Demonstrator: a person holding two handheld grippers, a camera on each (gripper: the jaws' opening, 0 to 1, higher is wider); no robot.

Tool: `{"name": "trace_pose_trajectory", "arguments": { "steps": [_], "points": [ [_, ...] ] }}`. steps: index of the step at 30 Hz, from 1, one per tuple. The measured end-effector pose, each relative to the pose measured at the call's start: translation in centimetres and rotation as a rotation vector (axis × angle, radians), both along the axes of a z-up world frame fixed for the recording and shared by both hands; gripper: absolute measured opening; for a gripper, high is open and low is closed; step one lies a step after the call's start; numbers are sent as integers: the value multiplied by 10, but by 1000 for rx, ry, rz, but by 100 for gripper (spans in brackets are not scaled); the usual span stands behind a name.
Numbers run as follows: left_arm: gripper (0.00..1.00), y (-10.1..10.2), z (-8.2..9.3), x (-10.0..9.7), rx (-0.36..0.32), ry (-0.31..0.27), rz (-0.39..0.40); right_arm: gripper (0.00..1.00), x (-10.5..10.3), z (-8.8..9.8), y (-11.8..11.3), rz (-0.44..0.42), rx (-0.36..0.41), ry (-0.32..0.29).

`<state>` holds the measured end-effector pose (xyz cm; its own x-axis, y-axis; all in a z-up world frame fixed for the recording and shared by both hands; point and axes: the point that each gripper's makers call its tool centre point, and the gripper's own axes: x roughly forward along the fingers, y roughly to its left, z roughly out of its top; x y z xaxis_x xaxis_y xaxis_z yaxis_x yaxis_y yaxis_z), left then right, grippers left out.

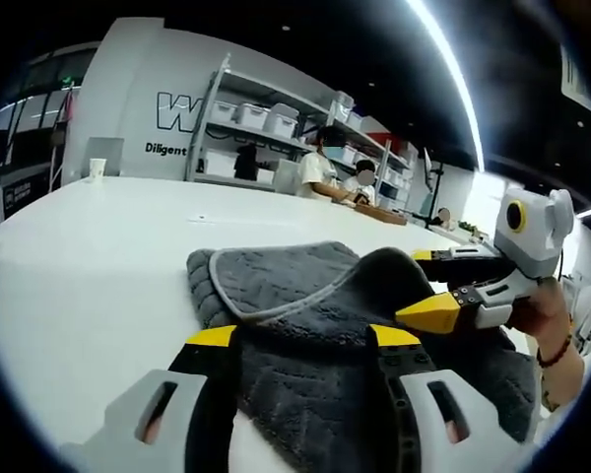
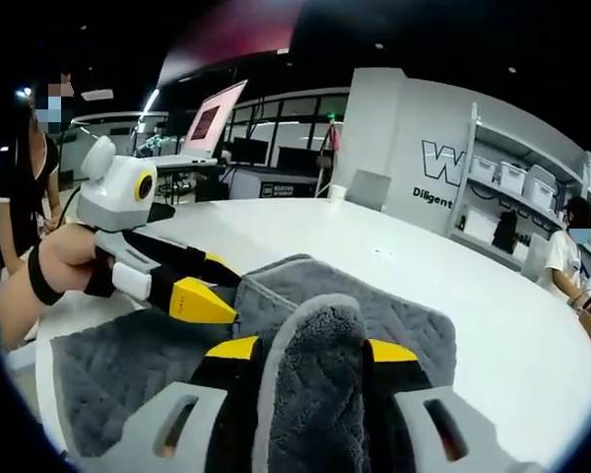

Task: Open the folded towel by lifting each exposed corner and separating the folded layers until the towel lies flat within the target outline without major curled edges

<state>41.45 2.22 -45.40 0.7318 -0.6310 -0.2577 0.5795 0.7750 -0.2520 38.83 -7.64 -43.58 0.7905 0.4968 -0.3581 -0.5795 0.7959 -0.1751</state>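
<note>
The grey towel [image 1: 325,325] sits on the white table [image 1: 89,266], still partly folded. Both grippers pinch it: left gripper [image 1: 305,337] clamps the near edge, right gripper [image 2: 313,347] grips a raised fold, probably to peel layers apart

White workroom around a large white tabletop

The tabletop [image 1: 98,256] is smooth and glossy; a paper cup [image 1: 98,168] stands near its far edge. Behind it a pale wall [image 1: 138,89] carries dark lettering [image 1: 174,111], and beside that a metal shelf rack [image 1: 276,128] holds white storage bins [image 1: 250,115]. Two people [image 1: 320,168] sit in front of the rack. A long strip light [image 1: 448,74] crosses the dark ceiling. In the right gripper view, a tilted screen [image 2: 213,115] stands beyond the tabletop's far edge, with dark windows [image 2: 286,128] behind, and a person [image 2: 25,177] stands at the left.
</note>
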Motion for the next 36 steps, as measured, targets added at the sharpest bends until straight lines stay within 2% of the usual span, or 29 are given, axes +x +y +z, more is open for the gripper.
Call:
{"name": "trace_pose_trajectory", "arguments": {
  "steps": [2,6,13,18,26,30,36],
  "points": [
    [49,0,0,0,-3,2,-3,25,0,-1,-1,-2,2,4],
    [49,-6,-3,-8,2,7,-4,21,-1,-4,-2,-1,4,14],
    [45,-10,-8,-15,0,22,30,0,-6,2,-5,21,36,-21],
    [45,-15,-9,-20,-3,25,34,0,-9,7,-7,32,67,-37],
    [45,-18,-9,-25,-23,38,48,0,-26,16,-2,67,86,-61],
    [47,-14,-1,-14,-91,63,61,0,-32,20,1,82,89,-80],
    [47,-2,6,0,-109,61,89,0,-37,25,3,103,88,-97]
  ]
}}
